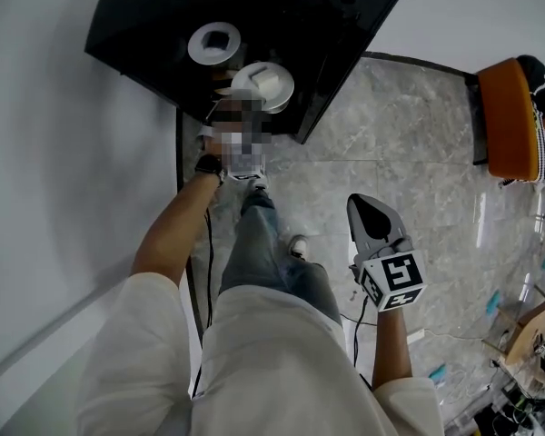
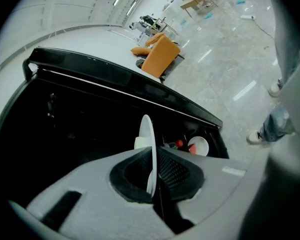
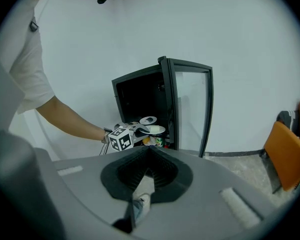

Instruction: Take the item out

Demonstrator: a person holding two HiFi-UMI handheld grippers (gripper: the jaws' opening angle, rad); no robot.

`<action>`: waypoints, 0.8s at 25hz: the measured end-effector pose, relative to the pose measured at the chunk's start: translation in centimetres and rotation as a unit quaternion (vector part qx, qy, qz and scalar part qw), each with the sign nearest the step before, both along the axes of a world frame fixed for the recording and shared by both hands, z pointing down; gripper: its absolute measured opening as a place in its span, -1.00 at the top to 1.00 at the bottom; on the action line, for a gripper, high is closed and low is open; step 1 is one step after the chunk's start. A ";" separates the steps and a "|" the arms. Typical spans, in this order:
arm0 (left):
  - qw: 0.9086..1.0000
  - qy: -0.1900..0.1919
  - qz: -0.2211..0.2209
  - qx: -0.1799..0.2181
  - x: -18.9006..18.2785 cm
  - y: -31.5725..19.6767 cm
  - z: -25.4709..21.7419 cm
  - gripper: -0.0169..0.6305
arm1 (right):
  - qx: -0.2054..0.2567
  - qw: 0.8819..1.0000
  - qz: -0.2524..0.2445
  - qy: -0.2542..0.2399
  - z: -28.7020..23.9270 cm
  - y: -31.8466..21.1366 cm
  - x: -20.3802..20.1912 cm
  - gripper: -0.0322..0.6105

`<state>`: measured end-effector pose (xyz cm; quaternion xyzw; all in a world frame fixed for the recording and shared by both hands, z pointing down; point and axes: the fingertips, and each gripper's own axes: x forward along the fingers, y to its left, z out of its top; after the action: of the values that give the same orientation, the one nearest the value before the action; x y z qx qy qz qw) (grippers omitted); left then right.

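A small black cabinet (image 1: 154, 25) stands on the floor with its glass door (image 3: 190, 109) swung open. My left gripper (image 1: 239, 112) is at the cabinet's opening, partly under a mosaic patch. In the left gripper view the left gripper (image 2: 152, 156) is shut on the rim of a white plate (image 2: 146, 129), seen edge-on, with a white block (image 2: 141, 143) on it. From the head view the same plate (image 1: 265, 86) is level at the opening. My right gripper (image 1: 374, 214) hangs shut and empty by the person's right side, well away from the cabinet.
Inside the cabinet a second white plate (image 1: 214, 42) with a dark square on it sits further back. A white bowl (image 2: 198, 145) and a red item (image 2: 180, 144) lie lower down. An orange chair (image 1: 513, 116) stands on the marble floor to the right. A cable runs along the wall.
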<state>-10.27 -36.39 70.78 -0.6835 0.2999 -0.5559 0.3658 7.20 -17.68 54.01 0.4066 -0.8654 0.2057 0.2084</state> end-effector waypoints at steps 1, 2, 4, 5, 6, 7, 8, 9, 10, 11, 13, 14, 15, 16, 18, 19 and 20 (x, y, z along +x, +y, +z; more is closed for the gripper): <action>1.000 -0.001 0.001 0.004 0.1 0.3 -0.6 0.90 | 0.004 1.000 0.001 -0.002 -0.4 0.1 0.1 0.88; 1.000 -0.001 0.003 0.008 0.2 0.7 -1.4 0.90 | 0.008 1.000 0.003 -0.005 -0.8 0.2 0.3 0.88; 1.000 0.002 0.003 0.012 0.4 1.4 -2.9 0.90 | 0.016 1.000 0.008 -0.011 -1.8 0.3 0.7 0.88; 1.000 0.003 0.003 0.012 0.6 1.8 -3.8 0.90 | 0.018 1.000 0.011 -0.014 -2.3 0.3 0.9 0.88; 1.000 0.004 0.002 0.012 0.7 2.3 -4.8 0.90 | 0.021 1.000 0.013 -0.016 -2.8 0.2 1.0 0.88; 1.000 0.005 0.002 0.012 0.8 2.9 -5.9 0.90 | 0.025 0.999 0.014 -0.019 -3.5 0.2 1.1 0.88; 1.000 0.004 0.002 0.013 0.9 3.5 -7.1 0.90 | 0.029 0.999 0.014 -0.022 -4.2 0.1 1.2 0.88; 1.000 0.003 0.002 0.015 1.0 4.2 -8.3 0.90 | 0.036 0.999 0.014 -0.025 -5.0 0.1 1.3 0.88; 1.000 0.002 0.001 0.019 1.1 5.0 -9.5 0.90 | 0.044 0.999 0.012 -0.027 -5.8 0.1 1.4 0.88; 1.000 0.002 0.000 0.024 1.3 5.8 -10.8 0.90 | 0.052 0.998 0.009 -0.025 -6.6 0.2 1.6 0.88; 0.999 0.004 -0.002 0.036 2.0 7.5 -13.5 0.90 | 0.070 0.997 0.002 -0.016 -8.2 0.4 2.0 0.88; 0.999 0.006 -0.002 0.039 2.3 8.4 -14.8 0.90 | 0.079 0.997 -0.001 -0.012 -9.1 0.4 2.2 0.88; 0.999 0.009 -0.003 0.041 2.6 9.2 -16.0 0.90 | 0.086 0.996 -0.002 -0.011 -10.0 0.4 2.3 0.88; 0.999 0.011 -0.003 0.041 2.8 10.0 -17.1 0.90 | 0.092 0.996 -0.001 -0.012 -10.8 0.3 2.3 0.88; 0.999 0.019 -0.006 0.041 3.2 11.4 -19.1 0.89 | 0.104 0.994 -0.002 -0.017 -12.4 0.1 2.2 0.88; 0.999 0.024 -0.008 0.043 3.3 12.1 -20.1 0.89 | 0.111 0.994 -0.003 -0.019 -13.2 -0.1 2.1 0.88; 0.999 0.027 -0.011 0.046 3.4 12.8 -21.2 0.89 | 0.118 0.993 -0.006 -0.022 -14.0 -0.3 2.0 0.88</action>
<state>-6.87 -23.63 49.59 -0.6772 0.3426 -0.5273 0.3822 9.17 -17.98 40.02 0.4190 -0.8902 0.1097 0.1412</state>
